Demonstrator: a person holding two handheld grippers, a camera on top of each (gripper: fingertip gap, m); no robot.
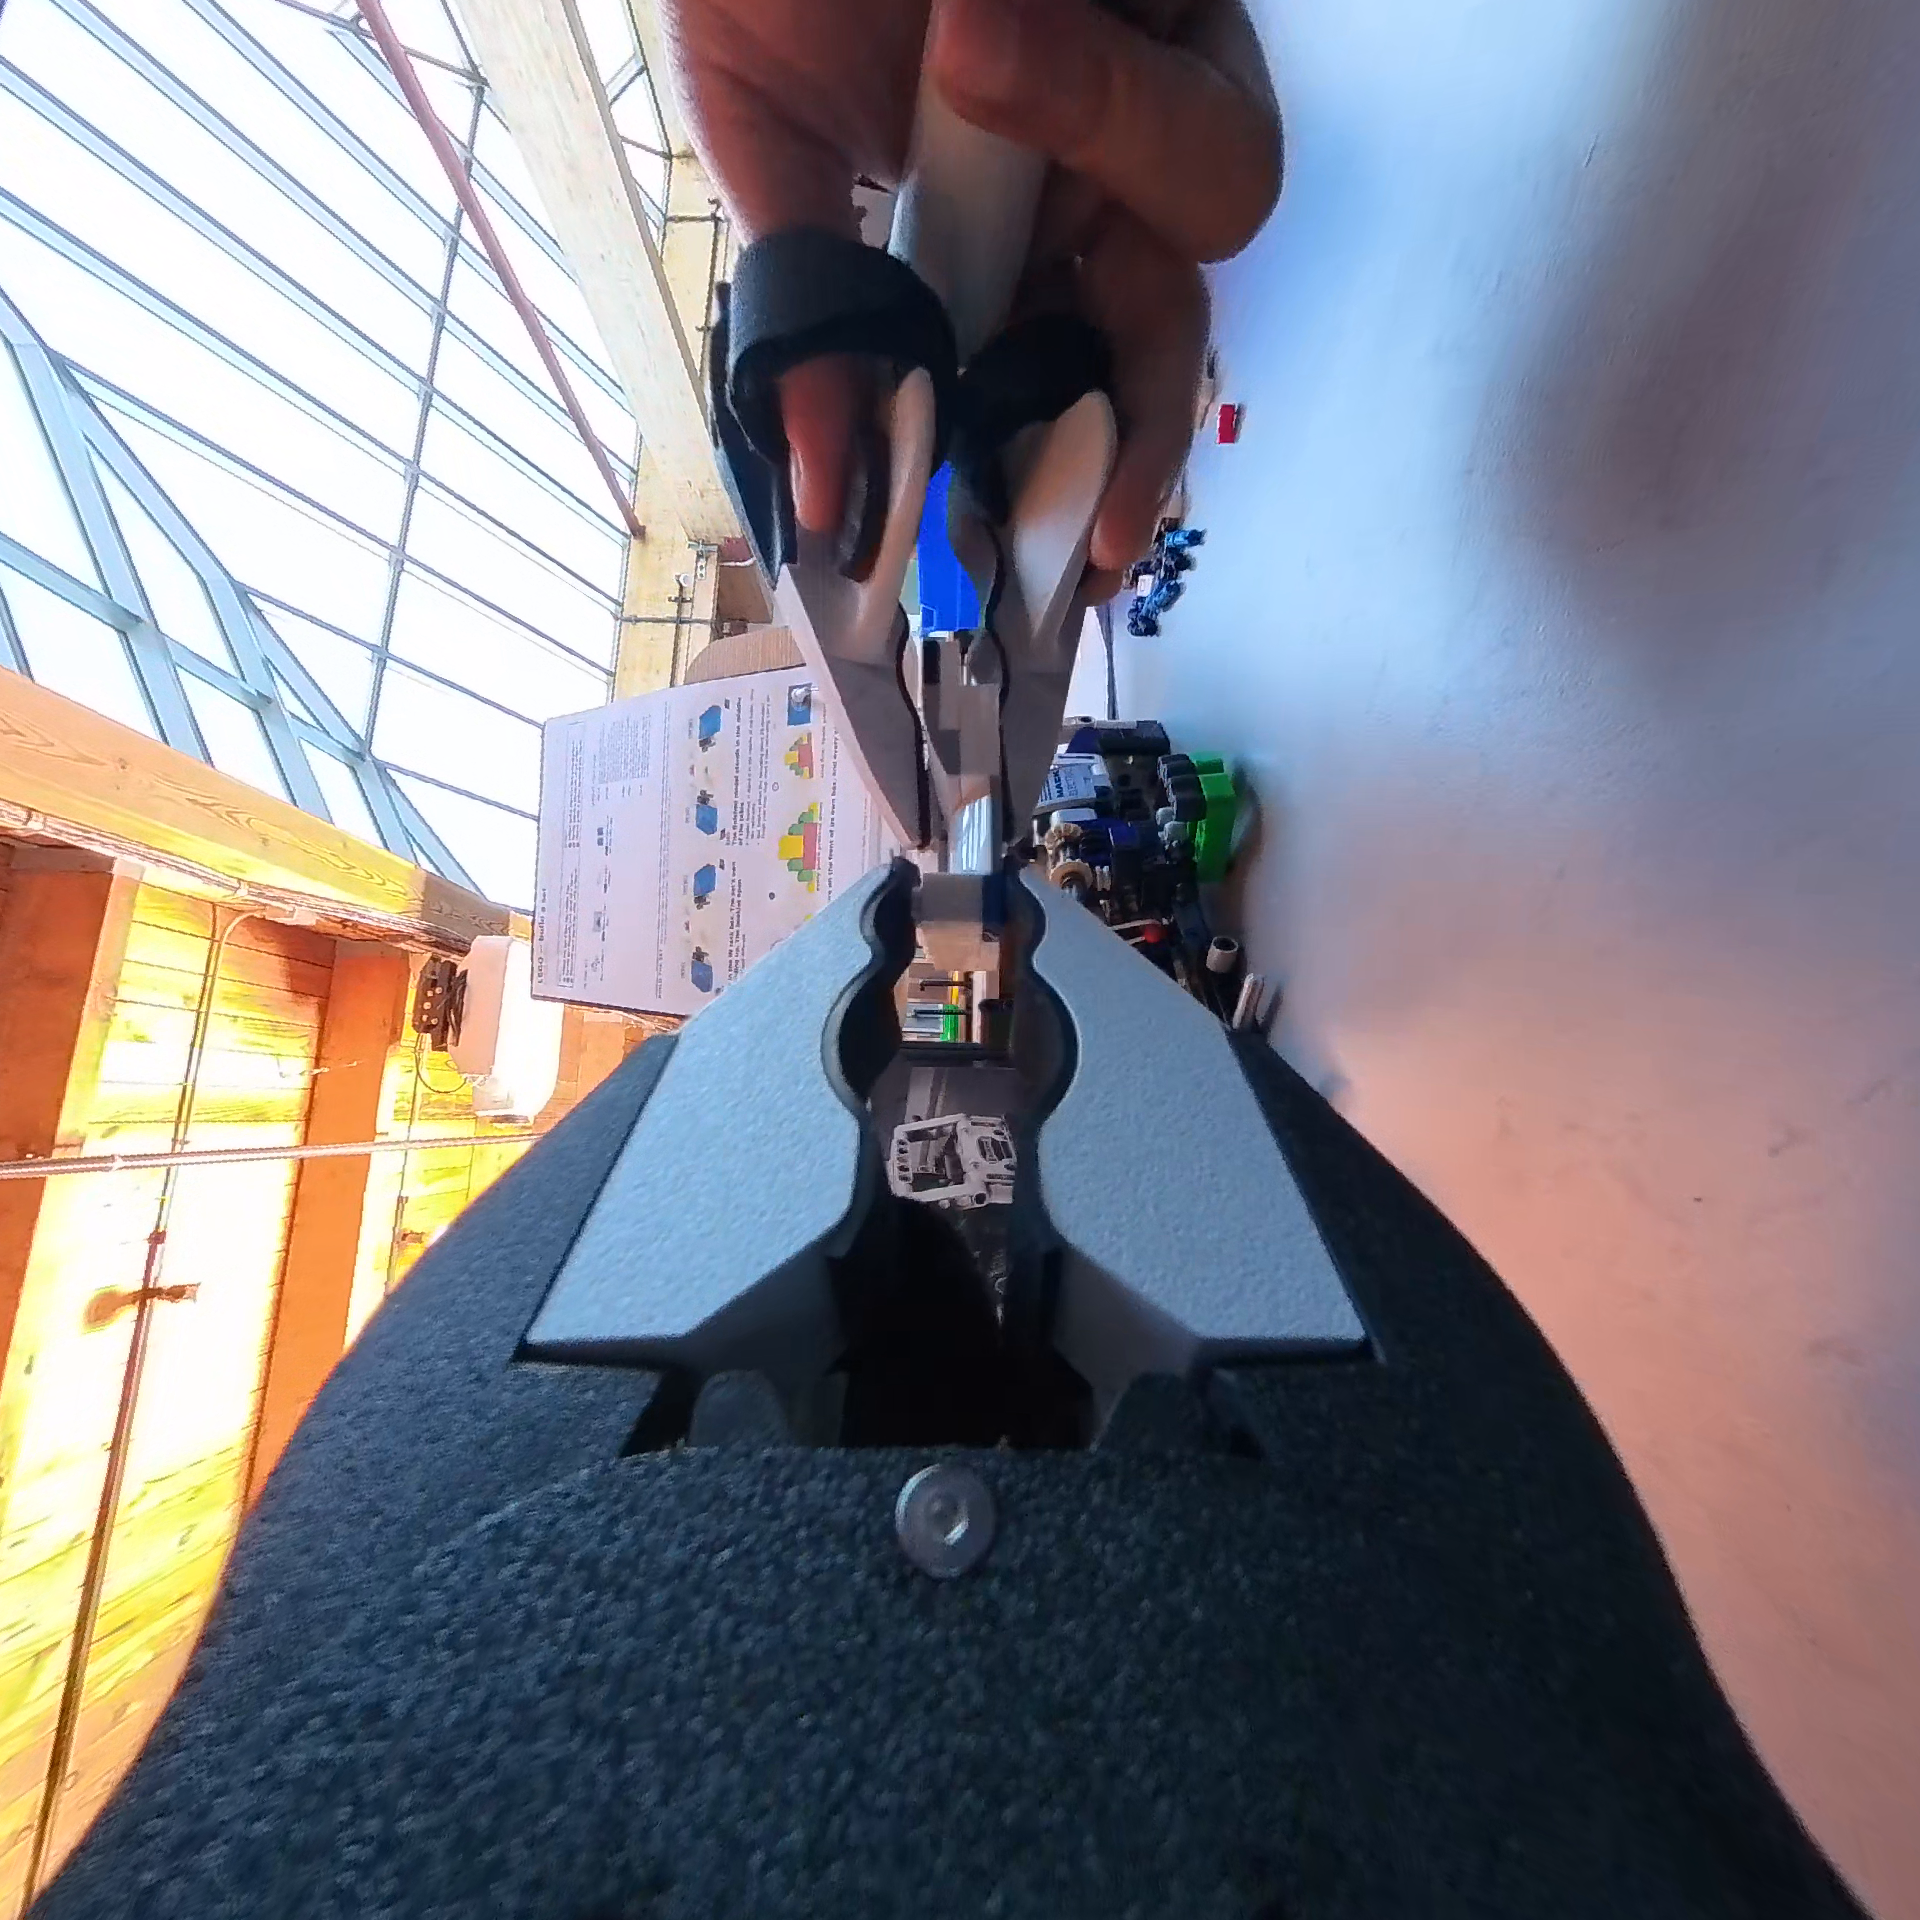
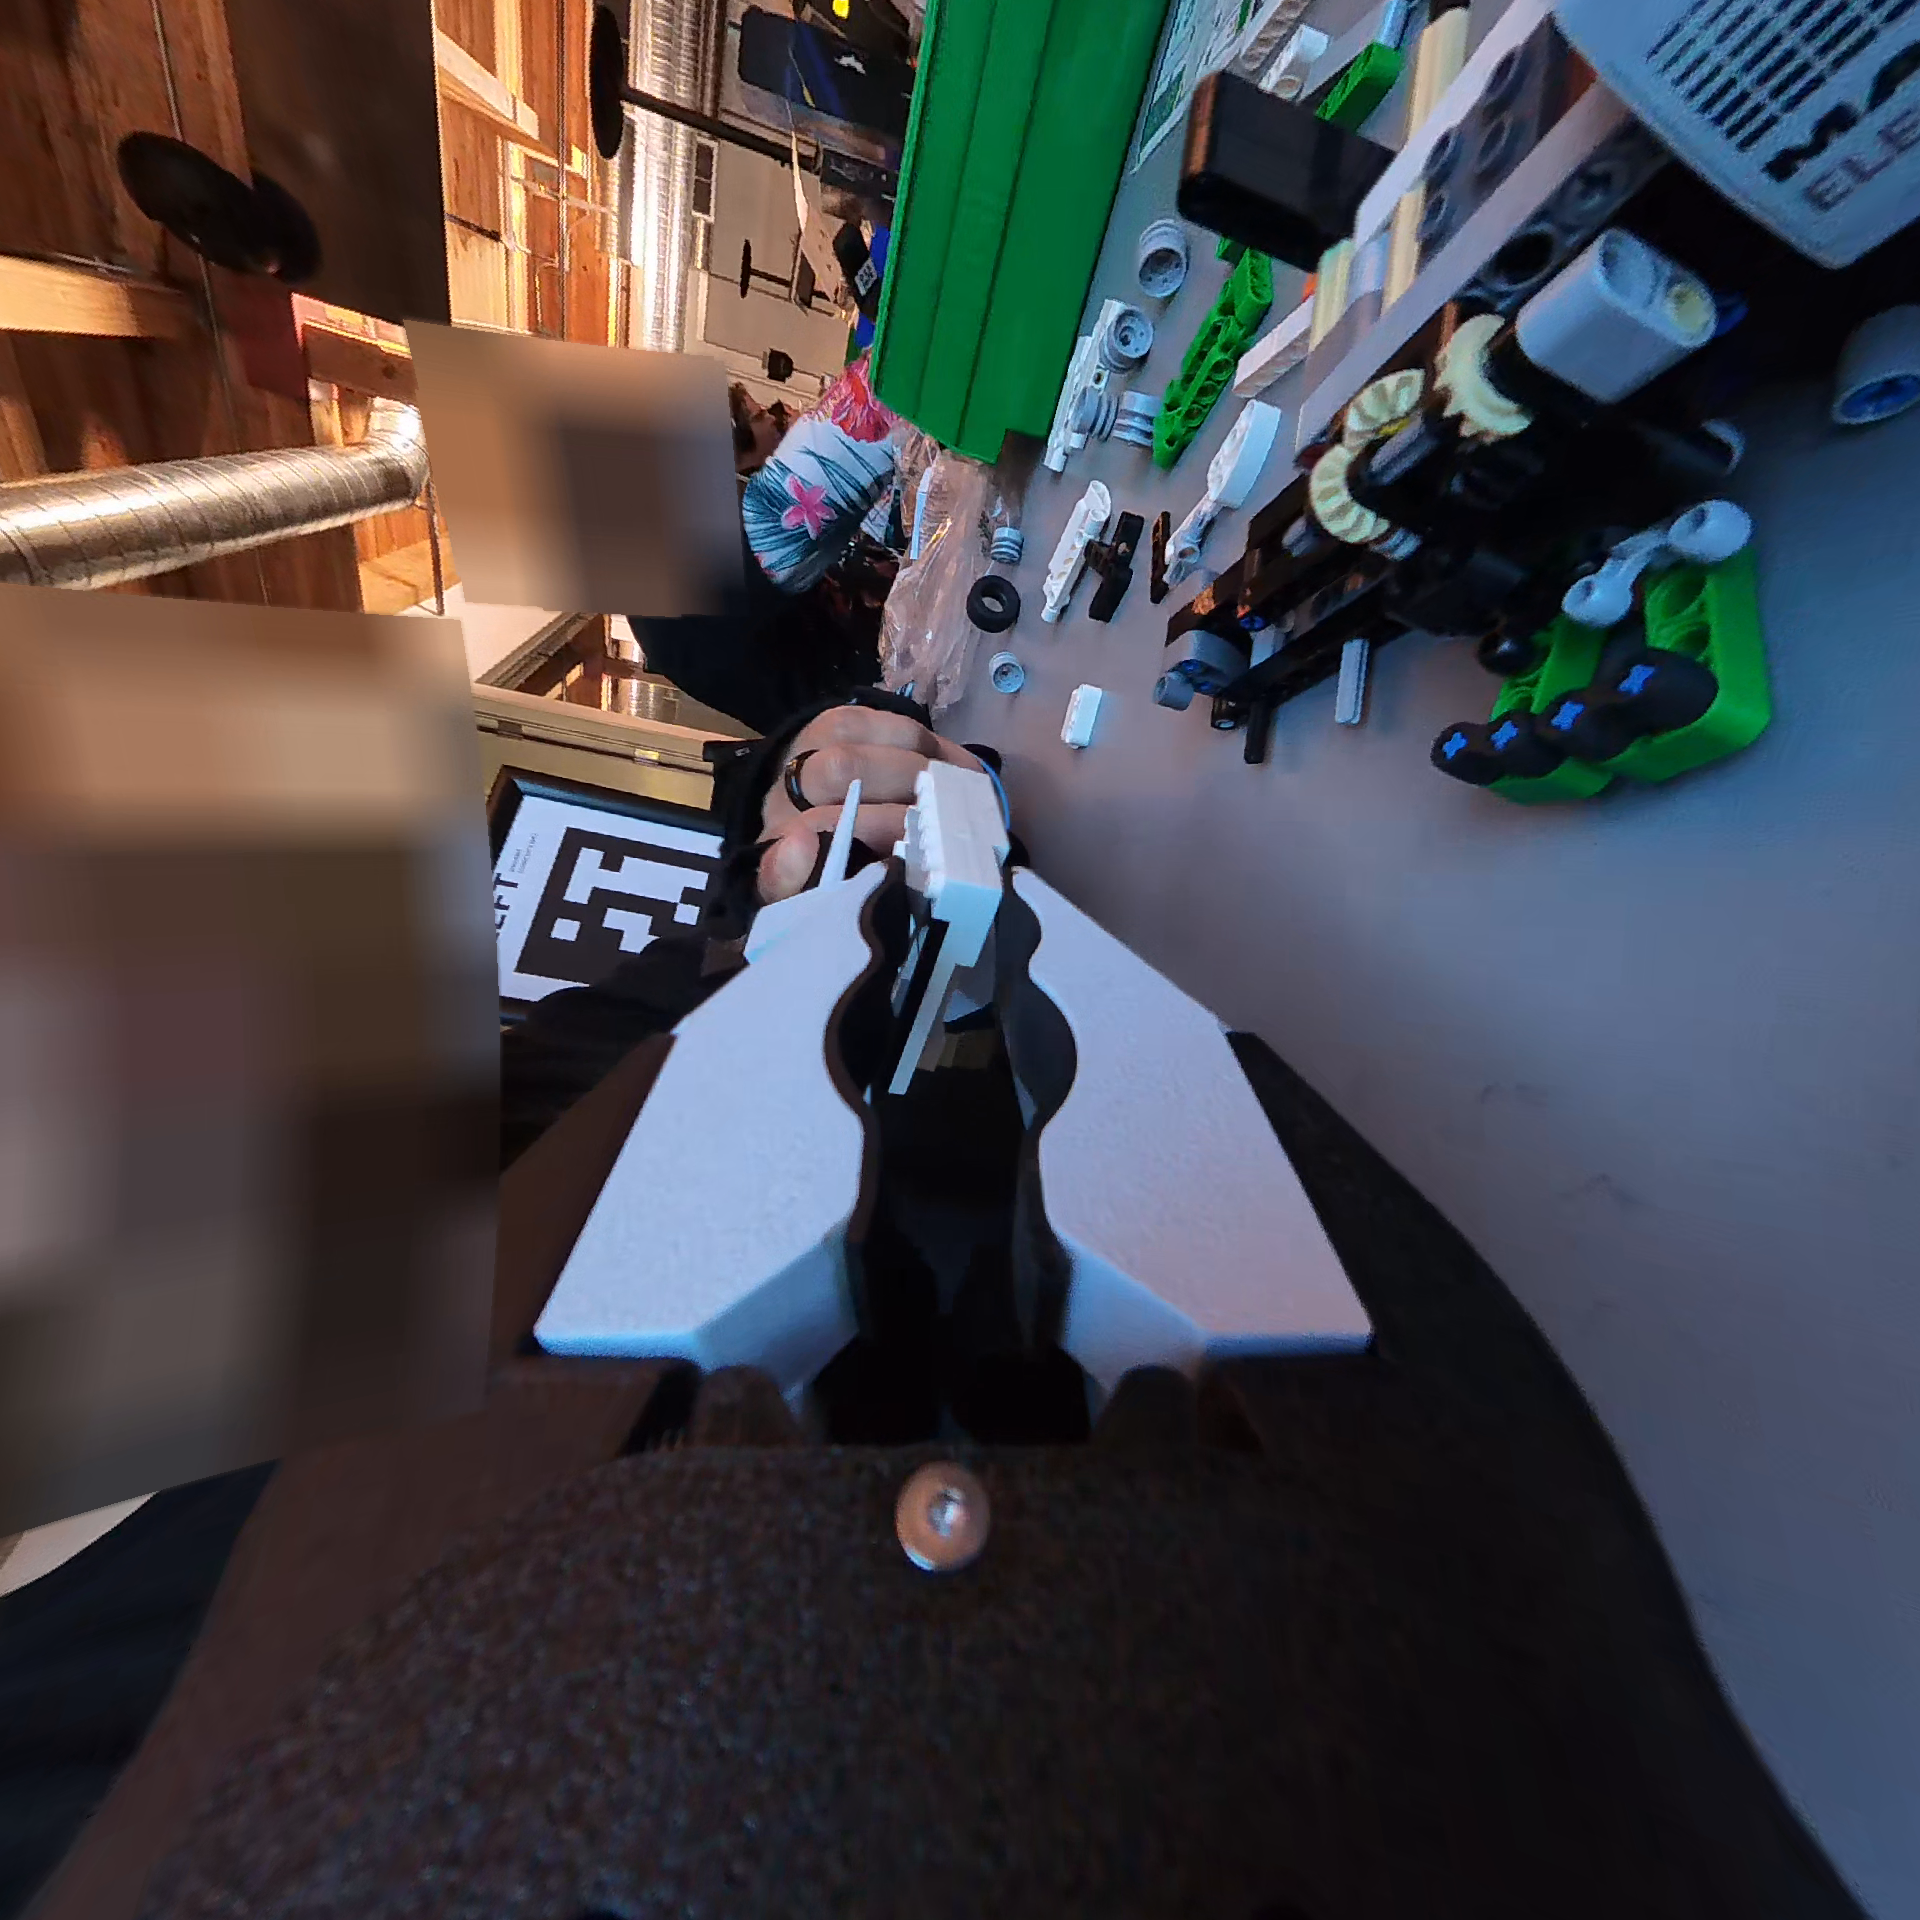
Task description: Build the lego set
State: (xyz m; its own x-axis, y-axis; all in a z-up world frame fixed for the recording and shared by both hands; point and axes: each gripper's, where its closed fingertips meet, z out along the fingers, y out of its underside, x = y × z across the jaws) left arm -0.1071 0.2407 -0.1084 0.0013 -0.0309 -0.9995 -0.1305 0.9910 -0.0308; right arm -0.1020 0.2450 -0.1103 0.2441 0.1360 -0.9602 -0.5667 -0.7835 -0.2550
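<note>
While both cameras lay rolled on their sides, the left gripper (image 1: 958, 914) pinched a small white-and-grey plastic lego assembly (image 1: 954, 920) at its fingertips, held in the air just beside the grey desk (image 1: 1558, 935). The right gripper (image 2: 951, 935) was pressed onto the same white studded piece (image 2: 956, 862) from the opposite end, its fingers (image 1: 862, 717) meeting the left one tip to tip. The half-built black lego vehicle with tan gears (image 2: 1434, 457) sat well apart on the desk, among loose white, black and green parts (image 2: 1101, 520). The held piece looked light, rigid and smooth, likely to twist or pop loose under a crooked squeeze; flat opposite faces seemed the safest place to grip, clear of studs.
</note>
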